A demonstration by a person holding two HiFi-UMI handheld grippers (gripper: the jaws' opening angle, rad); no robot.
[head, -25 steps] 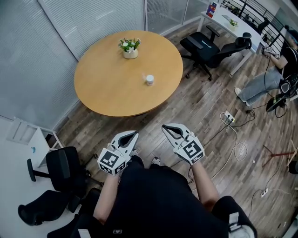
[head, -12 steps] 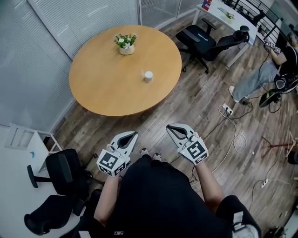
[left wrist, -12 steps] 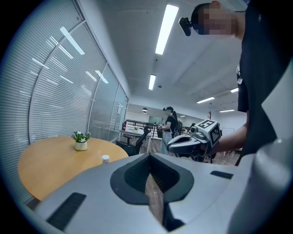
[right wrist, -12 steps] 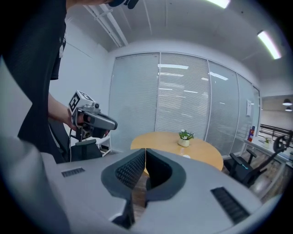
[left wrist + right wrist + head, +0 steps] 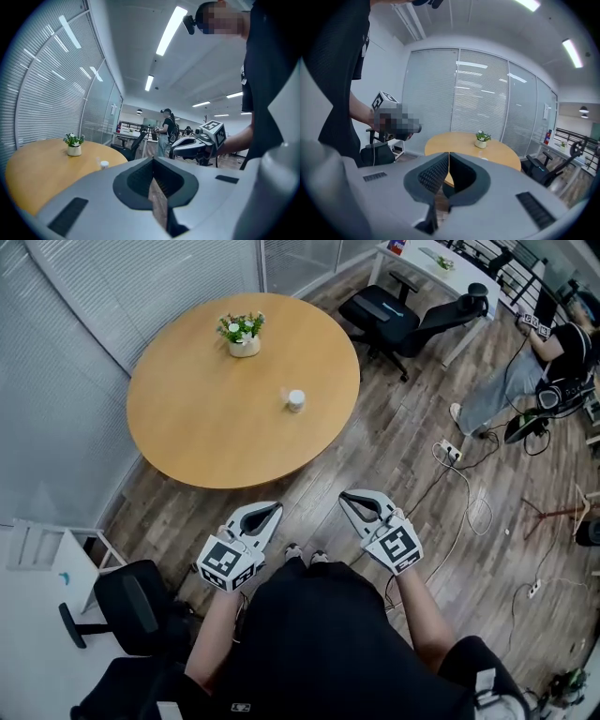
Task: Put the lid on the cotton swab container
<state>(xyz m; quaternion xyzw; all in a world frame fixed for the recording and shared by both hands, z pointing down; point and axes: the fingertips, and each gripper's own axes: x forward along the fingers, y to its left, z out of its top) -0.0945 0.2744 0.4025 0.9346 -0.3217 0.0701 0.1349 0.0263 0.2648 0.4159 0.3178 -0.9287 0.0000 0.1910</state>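
The cotton swab container [image 5: 295,400] is a small white cylinder standing alone near the middle of the round wooden table [image 5: 187,427]. I cannot make out a lid apart from it. It also shows as a tiny white shape in the left gripper view [image 5: 104,164] and the right gripper view [image 5: 484,159]. My left gripper [image 5: 277,508] [image 5: 152,161] and right gripper [image 5: 344,496] [image 5: 449,153] are held side by side over the floor, well short of the table's near edge. Both point toward the table with tips together and nothing between them.
A potted plant [image 5: 242,335] stands at the table's far side. Black office chairs sit beyond the table [image 5: 394,310] and at my lower left [image 5: 131,601]. A seated person [image 5: 534,371] and floor cables [image 5: 469,493] are on the right. Blinds [image 5: 112,287] line the far wall.
Both grippers have shifted a little toward the table along with the person. Their jaws stay shut, and the container has not moved on the table.
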